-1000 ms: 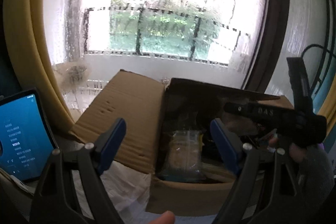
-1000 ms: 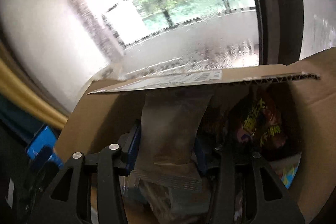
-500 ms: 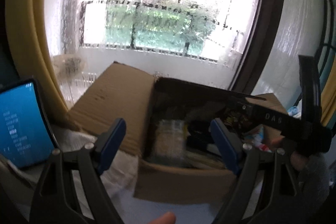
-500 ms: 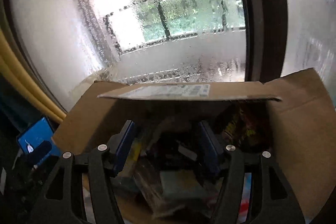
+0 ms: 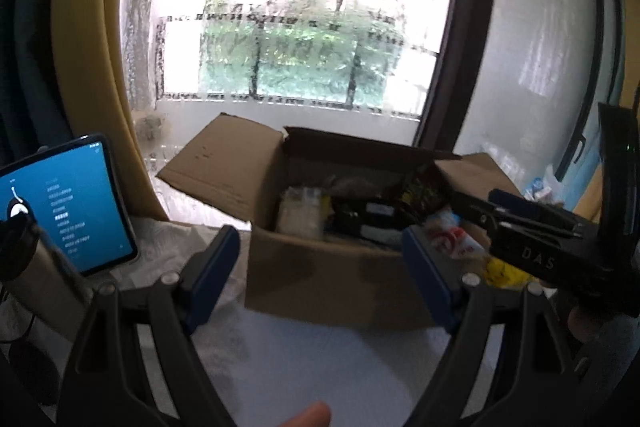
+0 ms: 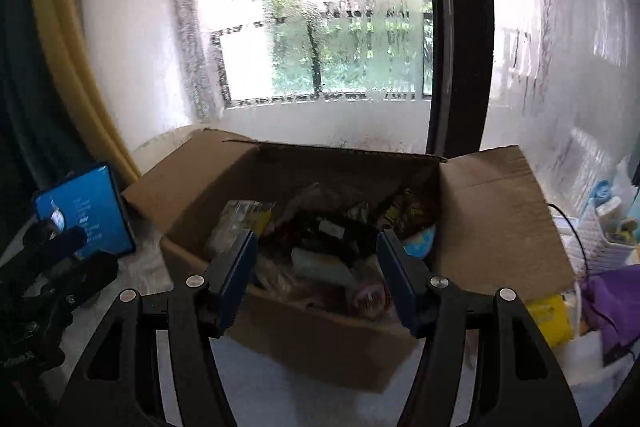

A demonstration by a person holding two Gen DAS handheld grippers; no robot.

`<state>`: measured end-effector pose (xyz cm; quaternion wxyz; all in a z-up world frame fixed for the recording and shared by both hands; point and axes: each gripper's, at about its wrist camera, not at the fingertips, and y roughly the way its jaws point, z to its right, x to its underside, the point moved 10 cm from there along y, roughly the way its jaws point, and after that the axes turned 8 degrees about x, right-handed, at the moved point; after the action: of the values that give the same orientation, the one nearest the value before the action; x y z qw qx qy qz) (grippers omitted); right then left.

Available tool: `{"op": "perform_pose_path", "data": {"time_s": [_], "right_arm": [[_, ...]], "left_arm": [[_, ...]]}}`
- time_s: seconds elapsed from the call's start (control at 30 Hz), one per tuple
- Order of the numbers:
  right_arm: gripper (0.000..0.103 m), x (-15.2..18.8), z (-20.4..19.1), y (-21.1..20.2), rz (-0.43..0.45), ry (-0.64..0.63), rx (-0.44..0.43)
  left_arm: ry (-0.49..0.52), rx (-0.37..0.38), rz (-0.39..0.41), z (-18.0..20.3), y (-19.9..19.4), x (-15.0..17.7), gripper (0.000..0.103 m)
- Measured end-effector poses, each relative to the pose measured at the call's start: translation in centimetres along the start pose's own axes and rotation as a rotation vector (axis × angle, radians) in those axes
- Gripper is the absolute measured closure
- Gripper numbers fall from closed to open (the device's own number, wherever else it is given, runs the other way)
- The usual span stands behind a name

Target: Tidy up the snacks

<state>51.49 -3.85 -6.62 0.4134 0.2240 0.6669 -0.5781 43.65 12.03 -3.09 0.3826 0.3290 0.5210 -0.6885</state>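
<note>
We hover both wide, empty claws, left claw and right claw, before the cardboard box of snacks, so next we likely fetch another packet.

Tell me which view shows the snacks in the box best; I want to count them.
The right wrist view: it looks down into the open box, so the snacks spread between its walls. The left wrist view sees the snacks lower and blurred, partly behind the near wall and the right gripper.

The left gripper and right gripper have black frames, blue fingers and silver screws.
</note>
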Motion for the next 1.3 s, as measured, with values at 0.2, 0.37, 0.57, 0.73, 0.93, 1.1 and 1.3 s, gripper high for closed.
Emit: {"op": "perform_pose_path", "data": {"time_s": [0.2,0.37,0.57,0.73,0.93,1.1,1.3], "right_arm": [[0.038,1.9,-0.2,-3.5,0.022,-0.028,-0.003],[0.038,3.4,0.2,-6.5,0.041,-0.032,-0.001],[0.038,5.6,0.8,-9.6,0.057,-0.035,-0.003],[0.038,8.0,0.7,-11.6,0.048,-0.054,-0.019],[0.037,10.9,0.5,-13.5,0.032,-0.081,-0.03],[0.027,13.1,0.4,-15.1,0.038,-0.118,-0.007],[0.017,15.5,0.5,-17.3,0.05,-0.103,-0.03]], "left_arm": [[0.052,0.019,0.023,2.8,-3.1,1.4,0.019],[0.081,0.017,0.057,4.5,-6.2,2.0,0.019],[0.101,0.05,0.111,6.2,-9.5,3.1,0.019],[0.102,0.057,0.148,7.6,-12.0,4.6,0.019],[0.135,0.004,0.176,7.5,-14.1,7.3,0.018],[0.145,-0.069,0.152,6.3,-15.4,10.5,0.018],[0.096,-0.059,0.162,6.0,-17.2,13.8,0.018]]}}
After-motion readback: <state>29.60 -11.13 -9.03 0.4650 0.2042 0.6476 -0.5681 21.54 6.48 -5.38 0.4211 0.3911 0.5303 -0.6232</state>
